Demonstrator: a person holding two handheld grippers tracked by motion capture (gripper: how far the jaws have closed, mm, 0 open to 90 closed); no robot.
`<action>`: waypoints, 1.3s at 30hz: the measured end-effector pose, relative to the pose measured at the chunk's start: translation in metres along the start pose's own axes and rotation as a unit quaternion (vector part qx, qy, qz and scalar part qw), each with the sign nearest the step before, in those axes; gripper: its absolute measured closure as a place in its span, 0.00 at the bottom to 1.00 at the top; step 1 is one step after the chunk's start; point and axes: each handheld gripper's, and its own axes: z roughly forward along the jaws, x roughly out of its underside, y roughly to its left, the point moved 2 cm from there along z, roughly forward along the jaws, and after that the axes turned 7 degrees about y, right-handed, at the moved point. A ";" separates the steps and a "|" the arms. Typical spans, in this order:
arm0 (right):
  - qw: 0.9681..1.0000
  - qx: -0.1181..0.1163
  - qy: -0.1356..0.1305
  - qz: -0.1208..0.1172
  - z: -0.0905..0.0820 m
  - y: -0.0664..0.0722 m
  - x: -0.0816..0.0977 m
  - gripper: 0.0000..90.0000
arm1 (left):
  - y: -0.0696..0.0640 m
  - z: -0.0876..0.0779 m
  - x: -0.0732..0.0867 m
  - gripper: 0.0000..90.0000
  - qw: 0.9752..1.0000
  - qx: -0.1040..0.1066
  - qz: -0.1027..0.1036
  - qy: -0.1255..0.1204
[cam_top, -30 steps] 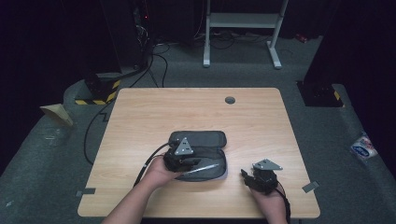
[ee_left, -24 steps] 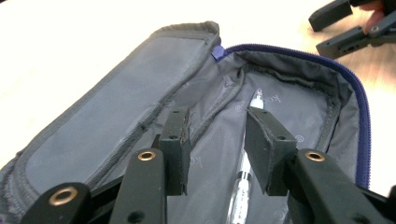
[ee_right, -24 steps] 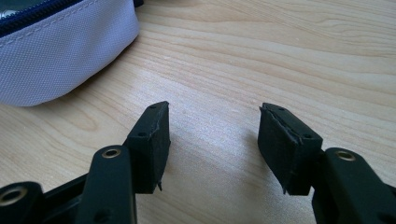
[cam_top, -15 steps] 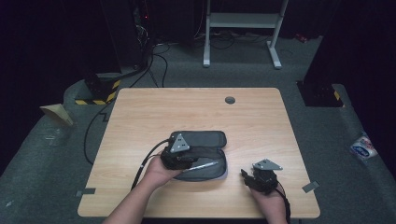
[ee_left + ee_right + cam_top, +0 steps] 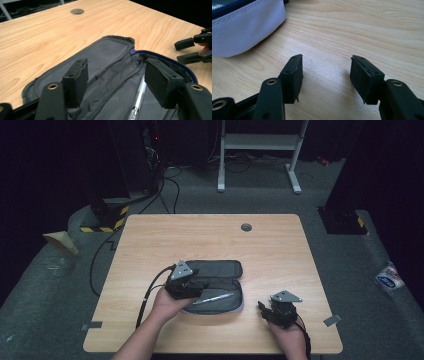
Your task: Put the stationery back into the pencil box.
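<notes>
An open pencil case (image 5: 215,287) lies unzipped on the tabletop (image 5: 210,237), nearer the front edge than the back and a little left of the middle, its dark flap folded back toward the far side. A silver pen (image 5: 214,297) rests inside it, lying lengthwise in the near half. The left gripper (image 5: 117,82) sits over the case's left end — its 2 jaws have just been opening and stand apart now, with the pen between and below them but neither pad pressing on it. The right gripper (image 5: 325,75) waits near the front right corner, just beside the case's pale grey outer wall; its jaws stand parted over bare wood, holding nothing. A round grommet hole (image 5: 246,227) sits near the back edge.
</notes>
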 end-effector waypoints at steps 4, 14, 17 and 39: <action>1.000 0.000 0.000 0.000 0.000 0.000 0.000 0.48 | 0.007 -0.003 0.003 0.36 1.000 0.003 -0.022 -0.004; 1.000 0.000 0.000 0.001 0.000 0.000 0.000 0.48 | 0.015 -0.010 0.008 0.21 0.999 -0.029 -0.029 0.004; 1.000 0.000 0.000 0.001 0.000 0.000 0.000 0.48 | 0.020 -0.014 0.012 0.21 0.999 -0.035 -0.035 0.003; 1.000 0.000 0.000 0.001 0.000 0.001 0.000 0.48 | 0.061 -0.065 0.064 0.20 0.989 -0.116 -0.094 0.013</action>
